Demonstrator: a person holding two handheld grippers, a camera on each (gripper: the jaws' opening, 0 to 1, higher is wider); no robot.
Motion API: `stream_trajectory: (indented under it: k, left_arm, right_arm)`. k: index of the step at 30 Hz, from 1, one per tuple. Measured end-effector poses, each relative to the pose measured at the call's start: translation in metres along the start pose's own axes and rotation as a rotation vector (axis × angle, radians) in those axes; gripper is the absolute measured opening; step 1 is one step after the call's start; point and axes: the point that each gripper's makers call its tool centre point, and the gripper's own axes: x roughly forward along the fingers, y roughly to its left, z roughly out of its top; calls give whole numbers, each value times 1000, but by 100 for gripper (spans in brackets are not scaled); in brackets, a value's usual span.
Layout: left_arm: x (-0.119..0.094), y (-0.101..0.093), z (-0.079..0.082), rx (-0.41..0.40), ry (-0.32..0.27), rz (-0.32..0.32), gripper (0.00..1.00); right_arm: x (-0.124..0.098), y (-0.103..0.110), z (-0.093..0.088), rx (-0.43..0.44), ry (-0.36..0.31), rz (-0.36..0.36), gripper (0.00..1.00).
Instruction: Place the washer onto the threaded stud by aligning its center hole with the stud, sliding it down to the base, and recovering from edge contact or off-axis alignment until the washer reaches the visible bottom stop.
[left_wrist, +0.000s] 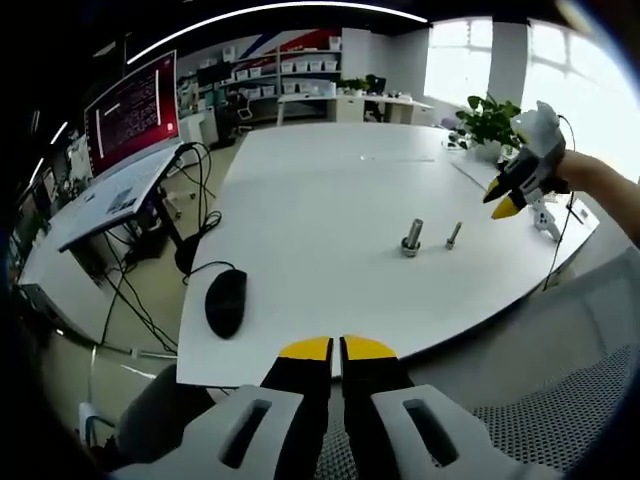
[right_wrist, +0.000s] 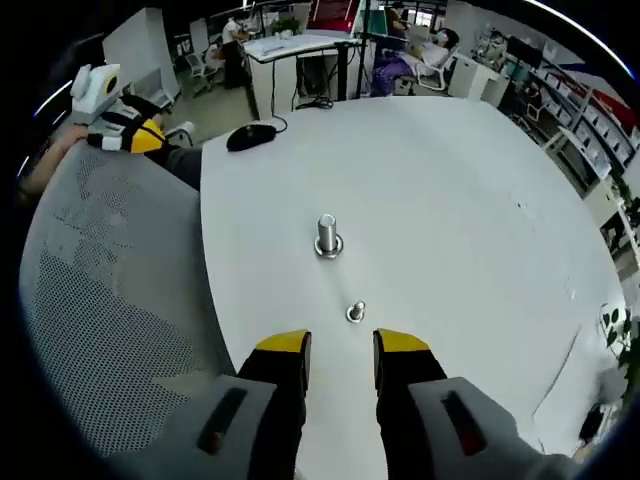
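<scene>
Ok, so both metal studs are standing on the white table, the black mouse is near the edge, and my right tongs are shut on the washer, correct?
Not quite. The right tongs are open and empty, as the right gripper view shows. The larger metal stud, the smaller metal stud and the black mouse are on the white table as you said.

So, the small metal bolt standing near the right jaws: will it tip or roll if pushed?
Probably yes. The small bolt stands upright on a narrow base on the smooth white table, so a nudge likely topples it. Round metal, it may then roll and feel slippery.
</scene>
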Motion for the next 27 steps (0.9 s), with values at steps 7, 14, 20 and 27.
stream_trajectory:
  k: [7, 14, 20, 27]
  left_arm:
    - [0, -3, -4, 16, 27, -13, 0]
    - [-1, -17, -2, 55, 11, -98, 0]
    - [-1, -20, 2, 82, -4, -110, 0]
    - [-2, -21, 2, 73, -7, -121, 0]
  right_arm:
    - [-59, 16, -12, 209, -187, -89, 27]
    - [-95, 31, -19, 365, -463, -157, 28]
    - [-114, 39, -42, 524, -577, -201, 28]
    - [-101, 64, -58, 678, -556, -222, 28]
